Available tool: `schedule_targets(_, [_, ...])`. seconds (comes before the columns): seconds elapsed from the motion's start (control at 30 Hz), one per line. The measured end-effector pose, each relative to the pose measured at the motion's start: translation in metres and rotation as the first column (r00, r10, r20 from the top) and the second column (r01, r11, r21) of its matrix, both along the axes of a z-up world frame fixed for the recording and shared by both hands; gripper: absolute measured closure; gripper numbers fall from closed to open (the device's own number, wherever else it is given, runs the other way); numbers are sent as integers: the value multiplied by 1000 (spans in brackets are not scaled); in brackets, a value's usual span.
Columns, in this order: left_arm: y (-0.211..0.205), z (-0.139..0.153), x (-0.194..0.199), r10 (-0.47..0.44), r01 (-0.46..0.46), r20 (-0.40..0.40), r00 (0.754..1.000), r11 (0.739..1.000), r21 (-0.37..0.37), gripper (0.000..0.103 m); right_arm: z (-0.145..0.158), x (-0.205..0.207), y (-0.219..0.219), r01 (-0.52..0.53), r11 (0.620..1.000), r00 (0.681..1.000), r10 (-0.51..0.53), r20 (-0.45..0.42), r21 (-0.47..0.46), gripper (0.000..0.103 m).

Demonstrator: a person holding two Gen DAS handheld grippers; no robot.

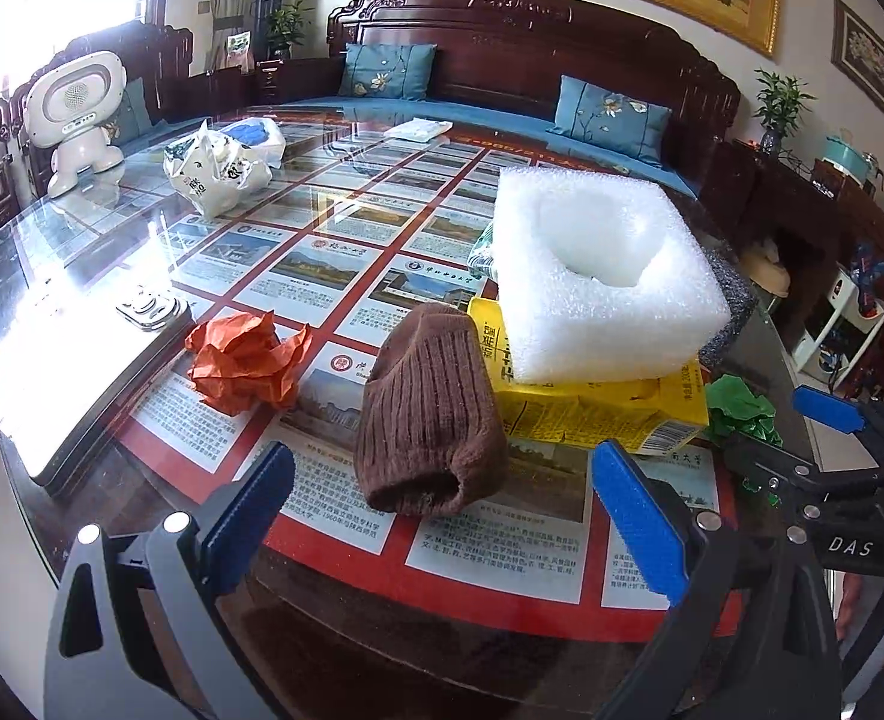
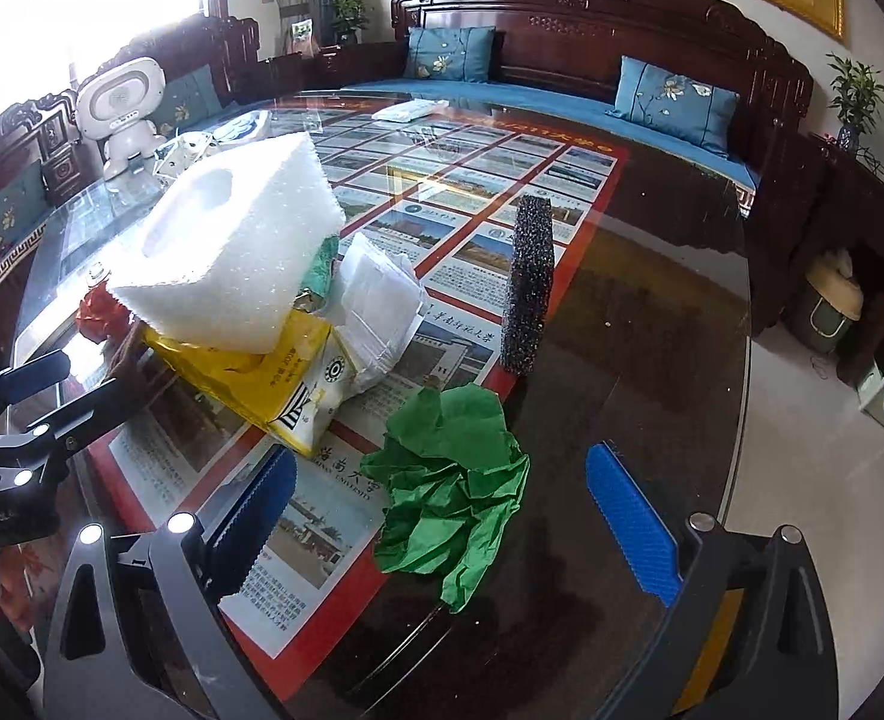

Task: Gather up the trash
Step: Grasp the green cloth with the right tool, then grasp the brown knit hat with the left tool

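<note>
**Both tongs open over littered glass table**

Surface: glass-topped table point(image 1: 141, 252) with a printed poster of photo cards under the glass, dark wood edge nearest the cameras. Room: carved dark-wood sofa point(image 1: 502, 42) with blue cushions along the far edge, gold-framed picture above it, bright window far left.

Left gripper point(image 1: 442, 516) was wide open, holding nothing; brown knit sock point(image 1: 429, 420) lay between its blue pads, untouched. Right gripper point(image 2: 442, 516) also stood wide open, empty; crumpled green paper point(image 2: 454, 480) sat between its pads near the near edge.

White foam block point(image 1: 598, 276) rested on a yellow carton point(image 1: 592, 414). Orange paper ball point(image 1: 243, 360) lay left of the sock. Black foam strip point(image 2: 529, 282) stood upright, apart. White plastic bag point(image 1: 213, 174) and white toy robot point(image 1: 78, 120) sat toward the far left corner.
</note>
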State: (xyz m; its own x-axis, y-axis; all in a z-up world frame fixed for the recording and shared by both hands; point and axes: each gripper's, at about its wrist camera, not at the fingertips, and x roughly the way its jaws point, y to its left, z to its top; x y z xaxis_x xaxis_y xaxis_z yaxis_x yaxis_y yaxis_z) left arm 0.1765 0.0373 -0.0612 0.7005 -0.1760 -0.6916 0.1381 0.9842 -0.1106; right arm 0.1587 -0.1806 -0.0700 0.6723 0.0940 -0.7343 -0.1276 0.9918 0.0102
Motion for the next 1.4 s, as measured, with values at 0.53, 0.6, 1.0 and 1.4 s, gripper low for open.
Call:
schedule_targets(0.53, [0,-10,19,4,-3,-34,999,1000,17,4,8,-16,10,-153,981,988,148,46,123,59])
schedule_targets(0.6, [0,-11,23,16,-14,-52,999,999,38,4,11,-17,11,-160,978,987,154,55,134,59])
schedule_targets(1.0, [13,-15,43,50,-51,-134,990,999,1,48,21,-26,9,-170,975,984,159,86,141,57])
schedule_targets(1.4, [21,-13,29,29,-40,-134,991,996,-80,90,22,-30,10,-176,973,983,165,83,148,57])
